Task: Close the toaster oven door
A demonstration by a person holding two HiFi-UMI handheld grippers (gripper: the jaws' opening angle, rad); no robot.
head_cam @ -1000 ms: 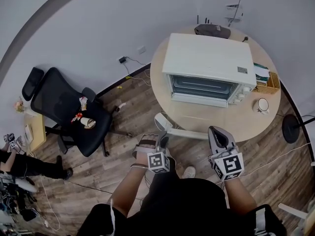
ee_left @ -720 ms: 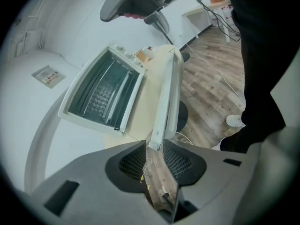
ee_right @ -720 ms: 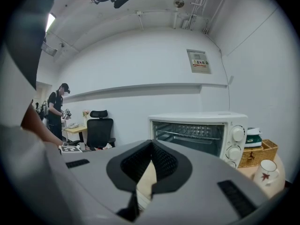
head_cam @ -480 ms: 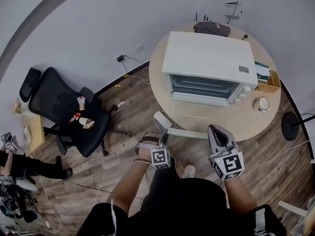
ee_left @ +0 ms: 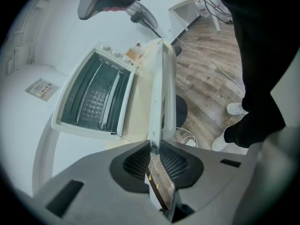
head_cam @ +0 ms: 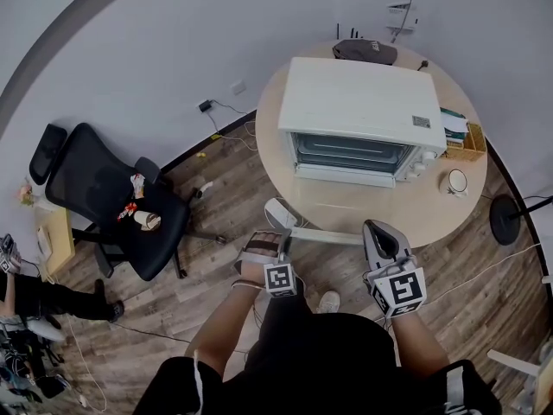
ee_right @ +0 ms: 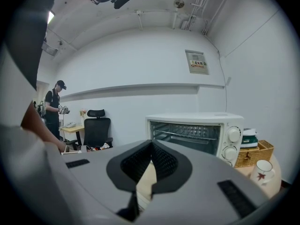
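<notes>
A white toaster oven (head_cam: 354, 115) stands on a round wooden table (head_cam: 346, 206), its glass door (head_cam: 333, 235) folded out flat toward me past the table's edge. My left gripper (head_cam: 279, 245) is at the door's left front corner. In the left gripper view the door's thin white edge (ee_left: 157, 93) runs straight into the gripper (ee_left: 153, 146). Its jaws have just been closing and now pinch that edge. My right gripper (head_cam: 381, 236) hovers near the door's right end, shut and empty. The right gripper view shows the open oven (ee_right: 194, 135) beyond that gripper (ee_right: 151, 146).
A black office chair (head_cam: 104, 193) stands on the wooden floor to the left. On the table beside the oven are a cup (head_cam: 454, 182), a wicker basket (head_cam: 467, 141) and a dark bag (head_cam: 365, 52). A round black stand base (head_cam: 505, 219) sits at the right. A person (ee_right: 55, 109) stands far off.
My left gripper has dropped a little onto the door's edge and its jaws have closed around it. The right gripper has stayed where it was.
</notes>
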